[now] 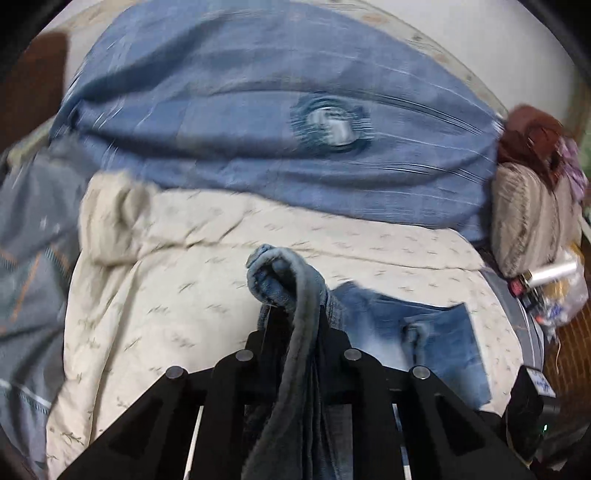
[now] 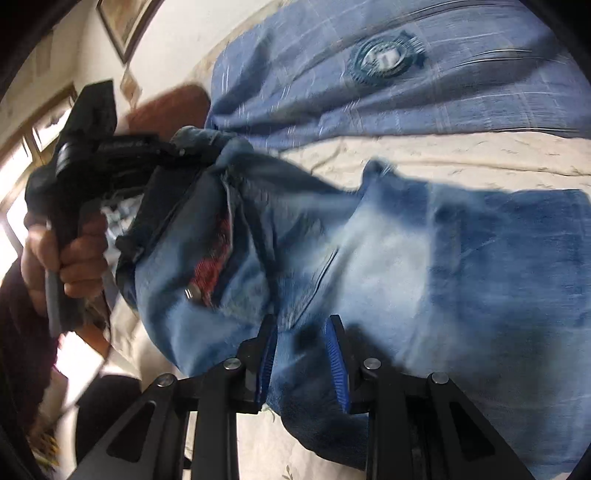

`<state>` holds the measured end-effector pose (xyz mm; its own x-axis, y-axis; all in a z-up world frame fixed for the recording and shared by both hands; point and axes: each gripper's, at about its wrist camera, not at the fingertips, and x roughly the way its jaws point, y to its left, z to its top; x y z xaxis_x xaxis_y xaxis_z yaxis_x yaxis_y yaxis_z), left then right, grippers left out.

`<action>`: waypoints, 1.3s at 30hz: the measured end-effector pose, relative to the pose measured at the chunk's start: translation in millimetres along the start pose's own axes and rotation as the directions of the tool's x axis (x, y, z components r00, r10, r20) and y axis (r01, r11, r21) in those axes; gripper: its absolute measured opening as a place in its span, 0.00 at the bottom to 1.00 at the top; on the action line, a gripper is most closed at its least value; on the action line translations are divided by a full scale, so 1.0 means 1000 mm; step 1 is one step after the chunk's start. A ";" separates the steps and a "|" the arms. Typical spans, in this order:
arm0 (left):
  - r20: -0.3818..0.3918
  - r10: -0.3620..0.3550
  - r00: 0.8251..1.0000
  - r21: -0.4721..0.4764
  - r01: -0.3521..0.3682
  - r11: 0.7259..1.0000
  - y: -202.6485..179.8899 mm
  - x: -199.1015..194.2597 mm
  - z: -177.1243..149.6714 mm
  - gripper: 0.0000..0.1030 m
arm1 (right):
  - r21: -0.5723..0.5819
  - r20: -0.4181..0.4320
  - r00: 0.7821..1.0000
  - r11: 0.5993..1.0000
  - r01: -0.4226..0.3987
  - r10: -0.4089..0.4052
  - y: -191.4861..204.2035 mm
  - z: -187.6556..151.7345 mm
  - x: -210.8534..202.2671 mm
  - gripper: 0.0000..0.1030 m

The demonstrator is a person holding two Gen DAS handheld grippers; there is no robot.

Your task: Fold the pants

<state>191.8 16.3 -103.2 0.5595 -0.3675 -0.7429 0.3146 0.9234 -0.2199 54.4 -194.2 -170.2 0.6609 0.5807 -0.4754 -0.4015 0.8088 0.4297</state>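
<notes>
The pants are blue jeans (image 2: 461,258) lying on a cream bed cover (image 1: 166,295). My left gripper (image 1: 295,317) is shut on a bunched fold of the jeans (image 1: 280,280) and holds it raised above the bed. It also shows in the right wrist view (image 2: 177,155), held by a hand at the upper left, with the waist end hanging from it. My right gripper (image 2: 303,332) is open, its blue-padded fingers (image 2: 338,354) standing either side of the denim just above the jeans' waist area. A metal button (image 2: 190,293) shows near the fly.
A large blue quilt (image 1: 258,122) is heaped across the far side of the bed. A beige pillow (image 1: 528,221) and small clutter (image 1: 554,284) sit at the right edge. Grey-blue bedding (image 1: 29,240) lies at the left. A framed picture (image 2: 125,22) hangs on the wall.
</notes>
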 end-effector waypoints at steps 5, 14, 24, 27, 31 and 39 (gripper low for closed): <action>-0.050 -0.003 0.999 0.138 0.009 0.990 -0.080 0.001 0.022 0.16 | 0.124 0.144 0.989 0.992 0.014 -0.032 -0.039 0.008 -0.052 0.30; -0.289 -0.049 0.956 0.206 0.112 0.972 -0.200 0.081 0.013 0.19 | 0.388 0.266 0.947 0.919 0.069 -0.183 -0.119 -0.006 -0.125 0.29; -0.143 -0.105 0.984 0.183 0.131 0.974 -0.182 0.012 0.027 0.55 | 0.567 0.360 0.933 0.798 -0.203 -0.019 -0.165 -0.020 -0.145 0.40; -0.169 0.023 0.985 0.167 0.006 0.986 -0.138 0.015 0.015 0.55 | 0.543 0.386 0.922 0.803 -0.245 0.021 -0.155 -0.017 -0.144 0.74; -0.222 0.160 0.962 0.124 -0.135 0.983 -0.075 0.026 -0.015 0.55 | 0.529 0.350 0.932 0.801 -0.281 0.095 -0.146 -0.016 -0.130 0.74; -0.331 0.117 0.937 -0.001 -0.124 0.992 -0.023 0.046 -0.069 0.55 | 0.535 0.217 0.964 0.807 -0.251 0.156 -0.130 -0.011 -0.082 0.74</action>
<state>157.0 -14.5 -175.6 0.3073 -0.1998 -0.9304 0.2419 0.9620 -0.1267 44.9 -345.8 -195.4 0.7118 0.6655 -0.2246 -0.1505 0.4568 0.8767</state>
